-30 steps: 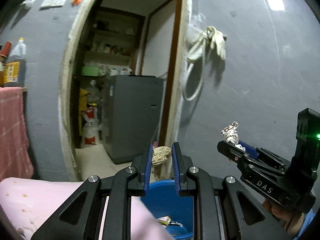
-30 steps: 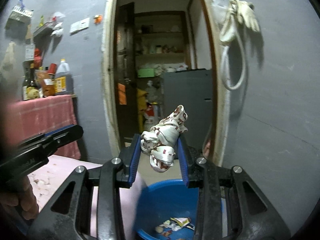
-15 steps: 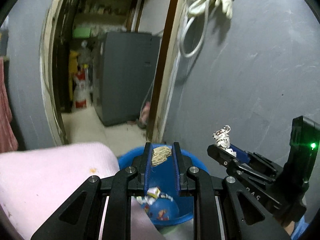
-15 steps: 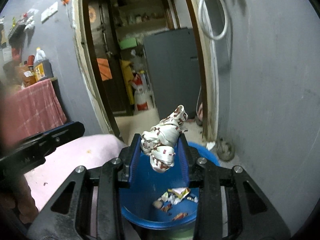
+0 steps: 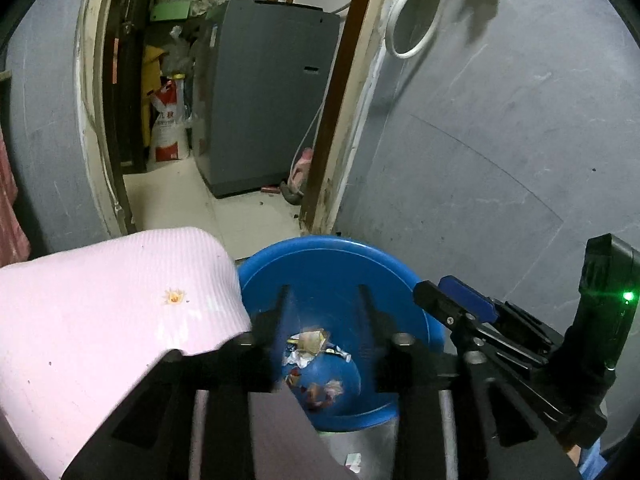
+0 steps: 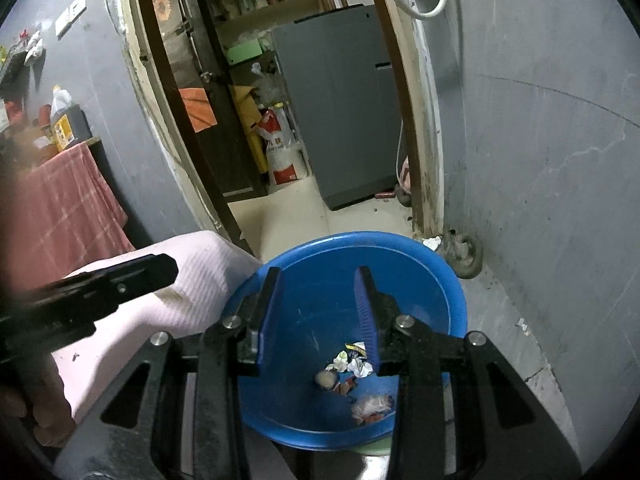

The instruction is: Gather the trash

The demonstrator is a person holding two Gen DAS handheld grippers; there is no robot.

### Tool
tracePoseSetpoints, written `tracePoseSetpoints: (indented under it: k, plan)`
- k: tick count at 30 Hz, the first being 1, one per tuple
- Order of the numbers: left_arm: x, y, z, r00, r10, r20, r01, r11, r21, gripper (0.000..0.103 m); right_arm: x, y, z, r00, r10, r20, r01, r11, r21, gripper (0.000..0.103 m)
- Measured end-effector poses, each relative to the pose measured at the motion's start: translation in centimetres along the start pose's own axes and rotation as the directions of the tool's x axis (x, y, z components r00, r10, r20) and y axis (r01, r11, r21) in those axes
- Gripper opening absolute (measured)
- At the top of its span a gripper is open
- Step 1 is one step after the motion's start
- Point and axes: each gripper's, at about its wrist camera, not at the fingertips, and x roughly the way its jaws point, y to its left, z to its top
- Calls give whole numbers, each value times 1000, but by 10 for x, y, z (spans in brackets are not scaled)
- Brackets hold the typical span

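Two grippers hover over one blue basin, both spread wide and holding nothing. In the left wrist view the left gripper is smeared by motion blur, so its finger edges are hard to make out; between them, at 6 o'clock, lies the trash: crumpled wrappers whose print is too small to read. The right gripper enters at 4 o'clock, its body cut off by the frame edge. In the right wrist view the right gripper shows blue pads apart, with the trash at the basin bottom just below them; the left gripper intrudes at 9 o'clock, its far end lost in blur. A pink cloth overlaps the basin rim at 9 o'clock. Through the doorway at 12 o'clock stand a grey appliance and a white-and-red sack bearing characters that cannot be read. The grey wall closes the side from 1 to 4 o'clock, near the basin; open floor lies toward the doorway.
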Motion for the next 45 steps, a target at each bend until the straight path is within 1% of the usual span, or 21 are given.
tracePoseSetpoints:
  k: [3, 7, 10, 13, 15, 17, 19, 21, 22, 23, 25, 27, 33, 37, 39, 45]
  plan:
    - [2, 2, -1, 1000, -3, 3, 3, 1000, -10, 38, -1, -1, 0, 1000, -6, 0, 6, 1000, 4, 37]
    - [0, 4, -1, 1000, 10, -1, -10, 1000, -10, 39, -5, -1, 3, 1000, -13, 9, 13, 1000, 9, 38]
    - [-6, 5, -1, 1000, 17, 14, -17, 1000, -17, 44, -10, -1, 5, 1000, -19, 22, 19, 1000, 6, 42]
    - [-15, 8, -1, 999, 31, 38, -30, 999, -25, 49, -18, -1, 7, 999, -29, 43, 29, 1000, -1, 49]
    - [-22, 11, -1, 998, 42, 56, -40, 999, -36, 57, -25, 0, 9, 998, -33, 58, 33, 999, -2, 55]
    - [-29, 16, 0, 996, 50, 71, -46, 998, -51, 61, -31, 1, 11, 997, -38, 71, 39, 999, -3, 60]
    - [-35, 19, 1, 995, 64, 82, -58, 996, -68, 69, -37, 2, 12, 996, -40, 79, 40, 999, -1, 64]
    - [-43, 22, 0, 992, 78, 103, -69, 994, -84, 82, -44, 4, 14, 995, -42, 90, 42, 999, -2, 72]
    - [-47, 23, 0, 990, 83, 117, -72, 993, -94, 85, -47, 5, 14, 995, -41, 95, 42, 999, -4, 74]
    - [-53, 24, -2, 988, 87, 131, -73, 992, -103, 90, -52, 7, 15, 994, -40, 101, 41, 999, -6, 78]
    - [-62, 26, -3, 983, 101, 152, -84, 990, -114, 94, -59, 10, 15, 993, -37, 112, 38, 999, -7, 84]
    - [-71, 26, -4, 981, 103, 166, -85, 990, -113, 94, -69, 13, 15, 991, -32, 126, 33, 999, -7, 90]
    - [-101, 22, -12, 971, 137, 196, -118, 987, -106, 95, -102, 22, 12, 986, -13, 168, 16, 1000, -17, 102]
    - [-130, 18, -24, 959, 159, 235, -139, 985, -102, 96, -129, 31, 8, 981, 0, 195, 7, 999, -36, 103]
    - [-144, 19, -30, 952, 172, 252, -148, 983, -111, 101, -143, 38, 5, 979, 2, 206, 8, 999, -48, 103]
    - [-186, 19, -50, 935, 193, 296, -159, 978, -136, 101, -182, 57, -8, 972, 19, 233, -1, 997, -74, 103]
